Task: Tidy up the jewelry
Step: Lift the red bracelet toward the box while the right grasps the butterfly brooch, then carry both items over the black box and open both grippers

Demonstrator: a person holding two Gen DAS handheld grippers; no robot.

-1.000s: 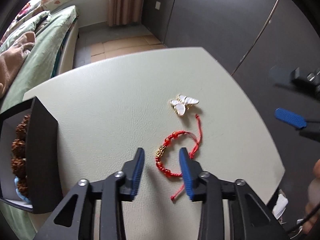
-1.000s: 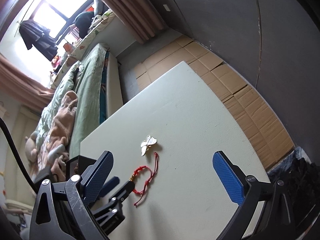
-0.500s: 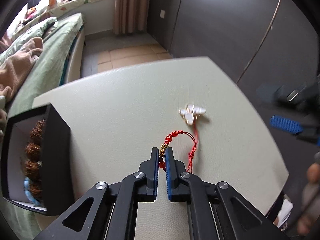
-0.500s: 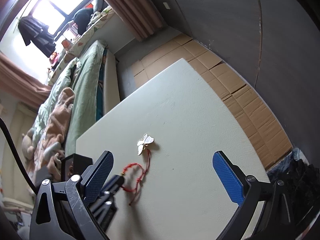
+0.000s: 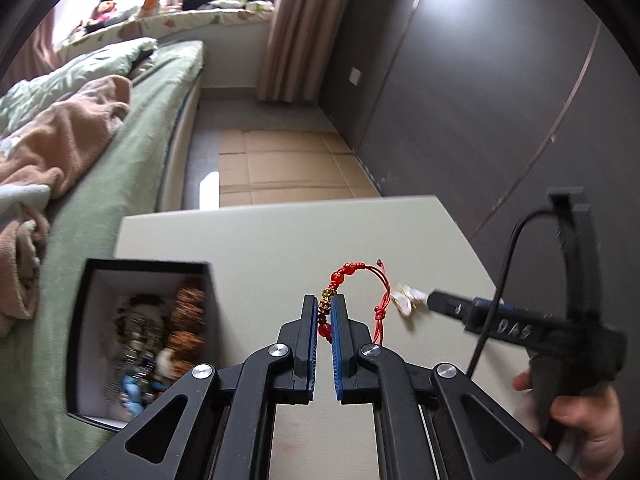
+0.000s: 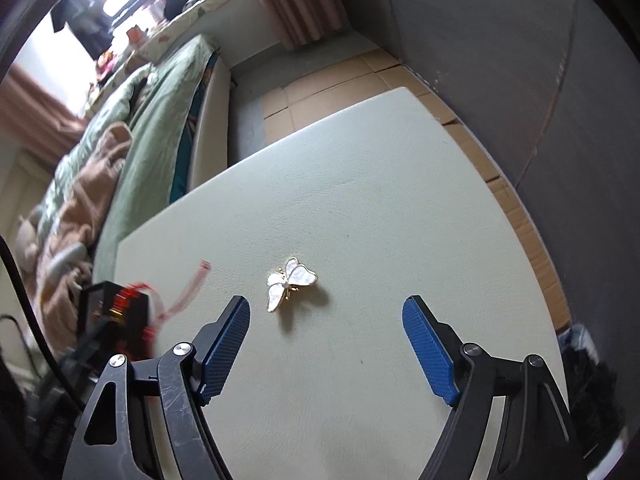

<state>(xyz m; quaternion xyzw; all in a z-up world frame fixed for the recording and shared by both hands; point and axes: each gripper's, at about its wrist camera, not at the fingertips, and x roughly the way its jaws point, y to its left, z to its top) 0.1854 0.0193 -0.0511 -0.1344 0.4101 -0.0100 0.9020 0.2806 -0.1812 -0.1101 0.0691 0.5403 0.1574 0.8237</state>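
My left gripper (image 5: pixel 325 304) is shut on a red beaded bracelet (image 5: pixel 352 280) with gold beads, lifted off the pale table (image 5: pixel 272 240); its cord loops hang to the right. A black jewelry box (image 5: pixel 144 268), open and holding several beaded pieces, stands to the left. A white butterfly brooch (image 6: pixel 290 283) with gold edging lies on the table (image 6: pixel 360 200). My right gripper (image 6: pixel 326 330) hovers just short of the brooch, its jaws closing but still wide, nothing between them. In the right wrist view the bracelet (image 6: pixel 176 304) is a red blur at the left.
A bed with green bedding (image 5: pixel 120 140) and a pink blanket runs along the table's left side. Cardboard covers the floor (image 5: pixel 280 160) beyond the far edge. Dark wardrobe panels (image 5: pixel 480 100) stand at the right. A hand (image 5: pixel 580 412) grips the right tool.
My left gripper shut on the bracelet and lifted it up toward the box. My right gripper came in and down over the brooch, with its jaws narrowing.
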